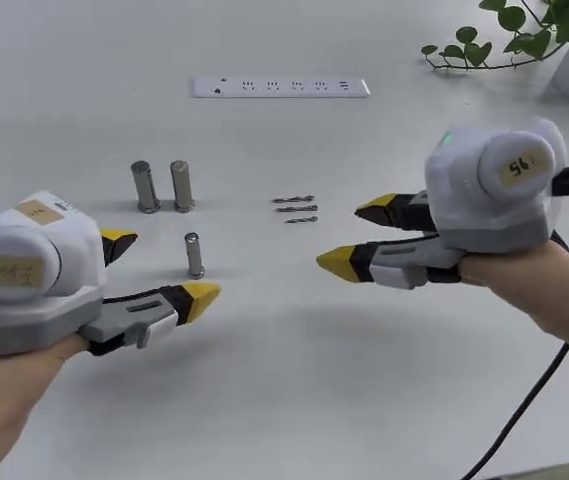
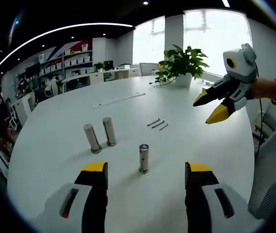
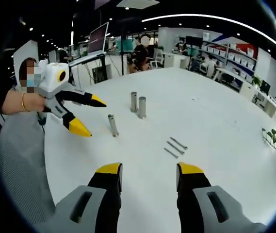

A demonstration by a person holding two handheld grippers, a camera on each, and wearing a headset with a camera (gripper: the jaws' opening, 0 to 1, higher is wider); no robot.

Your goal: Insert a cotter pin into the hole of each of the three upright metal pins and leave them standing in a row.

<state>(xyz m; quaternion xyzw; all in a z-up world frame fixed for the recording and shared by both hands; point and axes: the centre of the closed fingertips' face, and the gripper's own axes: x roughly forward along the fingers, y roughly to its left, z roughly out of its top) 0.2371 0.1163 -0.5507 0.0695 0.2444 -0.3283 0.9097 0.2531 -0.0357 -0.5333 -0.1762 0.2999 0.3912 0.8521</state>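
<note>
I can't make out any hole in the three metal pins [image 1: 181, 186], and the cotter pins [image 1: 294, 208] are too small to read in detail. The metal pins stand upright on the white bench [image 1: 294, 380], two side by side and one apart in front, between the tips of my left claw [image 1: 164, 266]. The cotter pins lie loose between them and my right claw [image 1: 345, 235]. Both claws are spread apart, empty.

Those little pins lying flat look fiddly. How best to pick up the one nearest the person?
Probably pinch the nearest cotter pin across its thin shaft, coming from above with the open right gripper. It lies flat on the table, and the other two cotter pins crowd its far side.
</note>
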